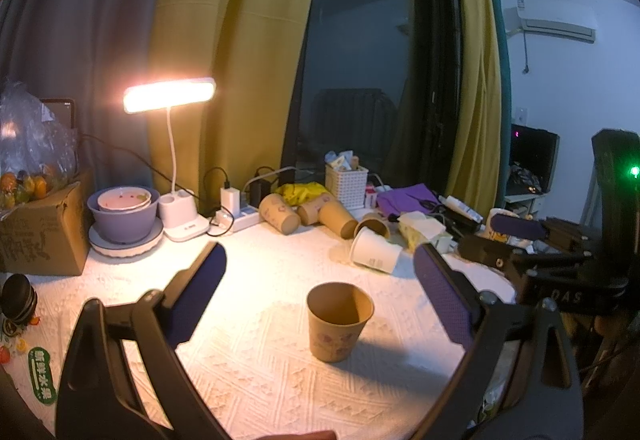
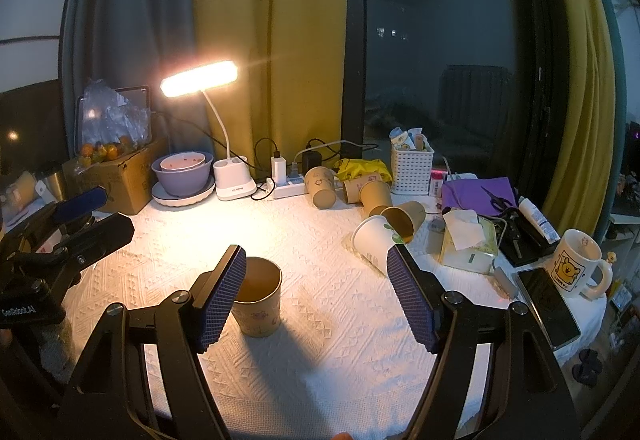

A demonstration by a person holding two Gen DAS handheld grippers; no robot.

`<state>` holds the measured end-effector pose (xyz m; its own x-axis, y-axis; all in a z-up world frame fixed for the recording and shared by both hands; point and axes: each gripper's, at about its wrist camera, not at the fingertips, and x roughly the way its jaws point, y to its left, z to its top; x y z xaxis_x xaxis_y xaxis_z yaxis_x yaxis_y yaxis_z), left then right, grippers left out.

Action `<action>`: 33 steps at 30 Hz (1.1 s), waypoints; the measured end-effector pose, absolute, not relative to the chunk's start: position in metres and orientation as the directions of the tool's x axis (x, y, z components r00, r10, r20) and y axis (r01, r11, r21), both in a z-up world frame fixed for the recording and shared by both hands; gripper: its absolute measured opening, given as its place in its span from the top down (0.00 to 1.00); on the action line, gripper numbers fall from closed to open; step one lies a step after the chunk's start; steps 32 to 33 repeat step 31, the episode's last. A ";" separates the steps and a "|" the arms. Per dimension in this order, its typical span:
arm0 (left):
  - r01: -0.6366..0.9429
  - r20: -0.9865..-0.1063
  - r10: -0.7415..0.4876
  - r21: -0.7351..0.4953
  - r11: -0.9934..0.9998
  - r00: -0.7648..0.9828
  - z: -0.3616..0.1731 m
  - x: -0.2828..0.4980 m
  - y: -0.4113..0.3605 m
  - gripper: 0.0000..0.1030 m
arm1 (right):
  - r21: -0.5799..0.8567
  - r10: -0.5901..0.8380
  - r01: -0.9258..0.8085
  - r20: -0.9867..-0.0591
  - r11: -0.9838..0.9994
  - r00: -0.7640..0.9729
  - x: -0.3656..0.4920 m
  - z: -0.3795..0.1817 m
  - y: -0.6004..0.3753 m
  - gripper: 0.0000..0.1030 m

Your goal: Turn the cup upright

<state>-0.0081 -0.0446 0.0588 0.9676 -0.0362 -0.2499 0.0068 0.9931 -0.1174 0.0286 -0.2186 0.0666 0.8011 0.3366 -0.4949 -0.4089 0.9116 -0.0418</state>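
Already the brown cup (image 1: 339, 321) stood upright between the left gripper (image 1: 320, 296)'s wide-spread, empty fingers, where a careless nudge could topple it.

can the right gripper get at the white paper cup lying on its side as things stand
Probably yes. The right gripper is open and empty, and the white paper cup on its side lies just ahead by its right finger, with bare white tablecloth between.
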 end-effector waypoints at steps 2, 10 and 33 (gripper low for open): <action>0.006 -0.249 -0.036 -0.119 0.993 0.968 0.059 -0.008 -0.045 0.07 | -0.041 0.336 -0.408 -0.495 0.912 0.801 0.029 0.066 -0.219 0.26; 0.005 -0.249 -0.035 -0.118 0.993 0.968 0.059 -0.008 -0.045 0.07 | -0.042 0.337 -0.410 -0.496 0.911 0.800 0.029 0.067 -0.219 0.26; 0.009 -0.247 -0.037 -0.115 0.993 0.968 0.057 -0.010 -0.047 0.07 | -0.041 0.337 -0.410 -0.499 0.911 0.799 0.030 0.065 -0.219 0.26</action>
